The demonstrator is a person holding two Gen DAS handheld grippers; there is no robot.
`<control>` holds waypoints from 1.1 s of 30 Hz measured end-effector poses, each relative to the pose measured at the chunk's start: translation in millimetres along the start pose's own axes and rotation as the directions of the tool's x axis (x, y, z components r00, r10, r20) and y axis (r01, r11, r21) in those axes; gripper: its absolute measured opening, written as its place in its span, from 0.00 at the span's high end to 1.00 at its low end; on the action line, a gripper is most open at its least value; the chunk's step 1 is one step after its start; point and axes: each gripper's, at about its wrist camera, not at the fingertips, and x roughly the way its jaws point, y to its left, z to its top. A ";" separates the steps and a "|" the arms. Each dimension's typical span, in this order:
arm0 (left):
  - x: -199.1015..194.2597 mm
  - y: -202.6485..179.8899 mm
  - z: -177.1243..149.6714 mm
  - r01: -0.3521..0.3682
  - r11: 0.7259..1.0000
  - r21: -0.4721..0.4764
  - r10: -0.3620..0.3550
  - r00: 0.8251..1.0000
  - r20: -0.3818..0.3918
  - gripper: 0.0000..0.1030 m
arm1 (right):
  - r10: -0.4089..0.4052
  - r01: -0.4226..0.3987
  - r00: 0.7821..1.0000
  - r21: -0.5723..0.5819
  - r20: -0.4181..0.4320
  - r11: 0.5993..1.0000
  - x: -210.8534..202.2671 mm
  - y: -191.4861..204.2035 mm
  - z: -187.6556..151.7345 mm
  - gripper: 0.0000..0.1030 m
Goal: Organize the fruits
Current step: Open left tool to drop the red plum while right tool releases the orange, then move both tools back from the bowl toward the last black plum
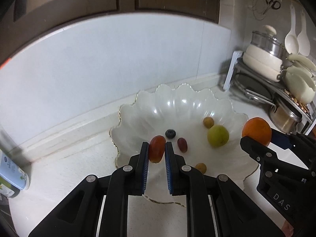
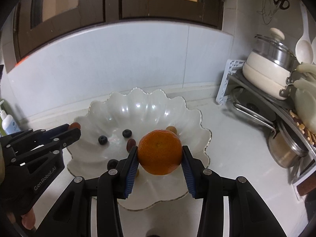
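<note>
My left gripper (image 1: pixel 156 146) is shut on a red-orange oval fruit (image 1: pixel 157 151), held over the near left rim of a scalloped white glass bowl (image 1: pixel 138 106). My right gripper (image 2: pixel 159 151) is shut on an orange (image 2: pixel 160 151), above the same bowl (image 2: pixel 98 108). Inside the bowl lie a blueberry (image 1: pixel 170 133), a red grape (image 1: pixel 182 144), a green round fruit (image 1: pixel 217 135) and two small yellow fruits (image 1: pixel 208 122). From the left wrist view the orange (image 1: pixel 256 130) shows at the bowl's right rim. In the right wrist view two blueberries (image 2: pixel 127 133) rest in the bowl.
The bowl stands on a pale counter (image 1: pixel 69 167) against a white backsplash. A metal rack (image 2: pixel 256 102) with pots, lids and ladles fills the right side. A lotion bottle (image 2: pixel 7 122) stands at the left. Dark cabinets (image 2: pixel 79 6) hang above.
</note>
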 end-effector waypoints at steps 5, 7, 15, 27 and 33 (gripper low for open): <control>19.2 2.6 -0.1 0.006 1.000 -0.005 -0.006 0.999 -0.050 0.83 | 0.005 -0.005 0.999 -0.001 -0.044 1.000 14.7 1.3 -1.6 0.58; 25.4 1.8 -0.7 0.005 1.000 0.003 -0.005 0.998 -0.065 0.83 | 0.011 -0.011 0.998 0.002 -0.065 1.000 21.5 0.8 -1.6 0.58; 46.1 2.4 -3.5 0.017 1.000 0.011 -0.016 0.991 -0.137 0.83 | 0.030 -0.028 0.990 0.016 -0.137 0.999 43.9 -0.8 -7.1 0.57; 48.9 -1.5 -5.9 0.000 1.000 0.030 0.005 0.987 -0.163 0.58 | 0.057 -0.053 0.977 0.026 -0.208 0.998 56.6 -2.6 -12.1 0.55; 34.7 3.6 -5.0 -0.029 0.999 0.025 0.033 0.990 -0.139 0.55 | 0.040 -0.033 0.984 0.044 -0.174 0.998 47.6 -6.2 -7.7 0.44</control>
